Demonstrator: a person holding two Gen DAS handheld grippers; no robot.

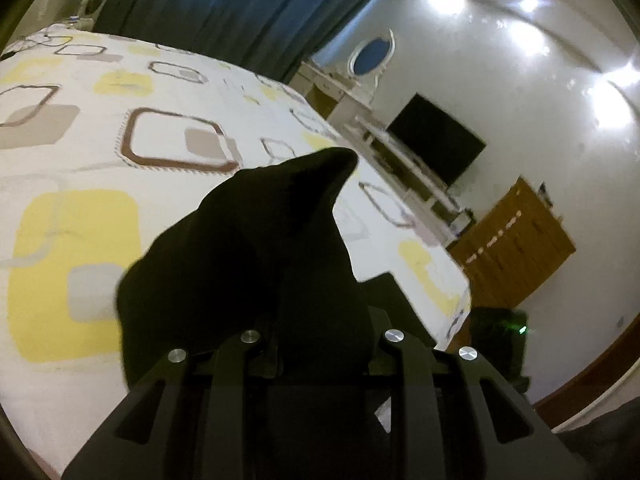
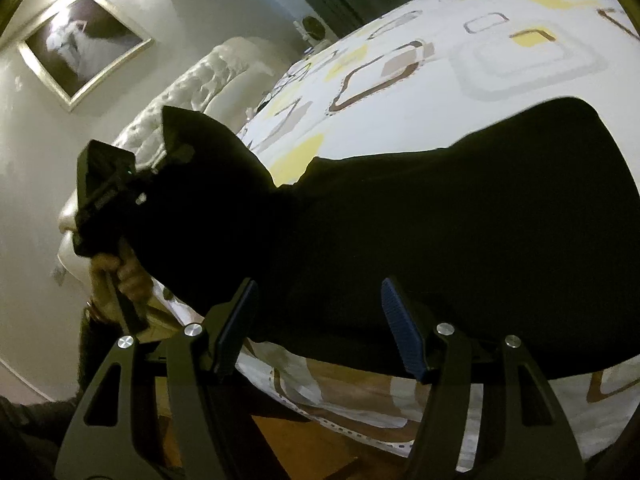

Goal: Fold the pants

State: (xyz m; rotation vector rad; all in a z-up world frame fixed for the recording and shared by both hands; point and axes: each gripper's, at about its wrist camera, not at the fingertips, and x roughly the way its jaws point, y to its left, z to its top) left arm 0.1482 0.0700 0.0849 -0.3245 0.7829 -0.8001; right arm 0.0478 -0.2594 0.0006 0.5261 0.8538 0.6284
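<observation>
Black pants (image 2: pixel 460 220) lie across the near part of a bed (image 2: pixel 500 52) covered in a white sheet with yellow and brown squares. My left gripper (image 2: pixel 120 184), held by a hand (image 2: pixel 128 276), is shut on one end of the pants and has it lifted off the bed. In the left wrist view that bunched black cloth (image 1: pixel 260 240) drapes over my left gripper (image 1: pixel 320 316) and hides its fingertips. My right gripper (image 2: pixel 318 286) stands open at the near edge of the pants. Its blue pads (image 2: pixel 400 332) are bare and apart, with the cloth's edge between them but not pinched.
A padded white headboard (image 2: pixel 192 88) and a framed picture (image 2: pixel 84 48) are at the left. Past the bed's foot are a dark TV (image 1: pixel 436 140), a white dresser with an oval mirror (image 1: pixel 372 56), a wooden cabinet (image 1: pixel 516 240) and dark curtains (image 1: pixel 224 4). Wooden floor (image 2: pixel 304 440) shows below the bed's edge.
</observation>
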